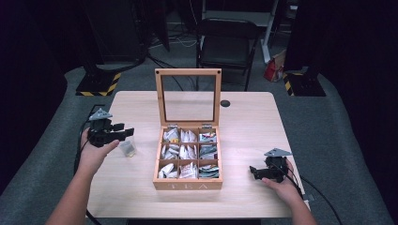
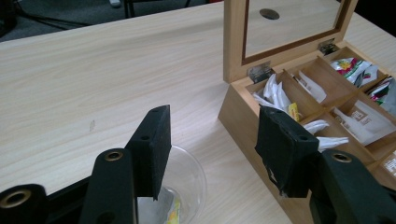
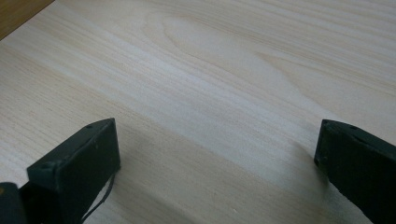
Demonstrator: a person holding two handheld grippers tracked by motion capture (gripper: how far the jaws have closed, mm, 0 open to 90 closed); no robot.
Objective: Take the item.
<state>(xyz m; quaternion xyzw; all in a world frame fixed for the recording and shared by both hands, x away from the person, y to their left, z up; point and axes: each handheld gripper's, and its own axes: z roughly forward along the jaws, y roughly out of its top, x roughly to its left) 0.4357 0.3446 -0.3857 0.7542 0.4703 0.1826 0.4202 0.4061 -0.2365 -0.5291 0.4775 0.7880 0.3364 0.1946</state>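
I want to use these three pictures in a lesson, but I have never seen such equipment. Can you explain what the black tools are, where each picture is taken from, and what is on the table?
A person holds a hand-operated two-jaw gripper in each hand: the left gripper and the right gripper. One camera looks down from above; one rides on each gripper, looking along its jaws. On the table stands a wooden tea box, lid up, with sachets in nine compartments. Beside it is a small clear cup with something inside. Both grippers are open and hold nothing.
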